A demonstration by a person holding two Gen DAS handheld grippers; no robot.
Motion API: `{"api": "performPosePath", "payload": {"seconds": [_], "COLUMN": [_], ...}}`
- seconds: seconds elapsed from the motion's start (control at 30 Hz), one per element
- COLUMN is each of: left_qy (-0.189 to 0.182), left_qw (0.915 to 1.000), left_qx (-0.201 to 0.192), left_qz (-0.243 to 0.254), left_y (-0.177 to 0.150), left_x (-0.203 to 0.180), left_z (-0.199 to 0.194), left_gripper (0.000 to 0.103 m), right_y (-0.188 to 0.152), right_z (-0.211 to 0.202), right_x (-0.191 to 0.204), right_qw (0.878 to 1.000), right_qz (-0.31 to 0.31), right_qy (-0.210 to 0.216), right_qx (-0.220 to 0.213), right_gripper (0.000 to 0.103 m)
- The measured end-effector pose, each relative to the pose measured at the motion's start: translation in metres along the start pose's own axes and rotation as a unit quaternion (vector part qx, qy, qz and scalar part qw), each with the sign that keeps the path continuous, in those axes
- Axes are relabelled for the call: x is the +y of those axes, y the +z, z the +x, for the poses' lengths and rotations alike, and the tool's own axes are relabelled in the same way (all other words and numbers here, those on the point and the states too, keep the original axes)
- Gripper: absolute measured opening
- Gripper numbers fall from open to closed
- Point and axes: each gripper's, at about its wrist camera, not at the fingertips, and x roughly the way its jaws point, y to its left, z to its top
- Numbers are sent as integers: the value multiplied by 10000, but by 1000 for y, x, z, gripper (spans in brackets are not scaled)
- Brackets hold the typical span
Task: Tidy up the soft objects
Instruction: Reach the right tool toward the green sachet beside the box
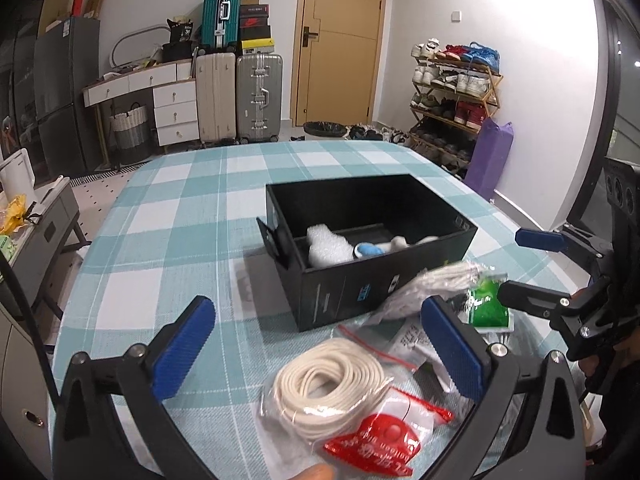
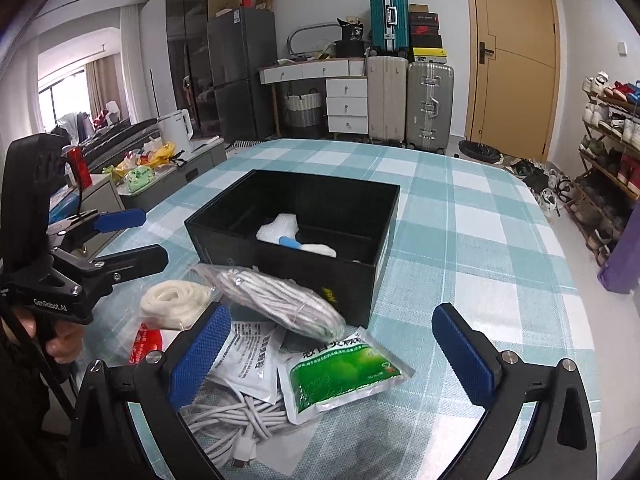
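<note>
Left wrist view: the left gripper (image 1: 320,354), jaws wide and empty, frames the white cord coil (image 1: 332,388) at six o'clock (nearer than the right gripper (image 1: 532,268), equally agape).

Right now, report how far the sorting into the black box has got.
Done: white foam pieces and a blue-and-white item already lie in the black box. In hand: nothing; left gripper and right gripper are both open and empty. Left, on the checked tablecloth: cream rope coil, bagged grey cord, green sachet, white sachets, loose white cable.
</note>
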Motion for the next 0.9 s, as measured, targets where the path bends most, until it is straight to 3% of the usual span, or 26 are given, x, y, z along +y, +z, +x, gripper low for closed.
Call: {"api": "performPosePath", "payload": {"seconds": [0.4,0.9], "left_qy": [-73,-200], "left_qw": [9981,9969], "left_qx": [604,761], "left_qz": [34,-67], "left_y": [-21,-23], "left_x": [4,5], "left_z": [11,15], "left_gripper": [103,103], "right_y": [-8,-13], "right_z": [2,-1], "right_x": [1,-9], "right_qw": [9998,9992], "right_qz": [-33,-161], "right_qy": [-4,61], "right_qx": [180,372], "right_gripper": [102,102]}}
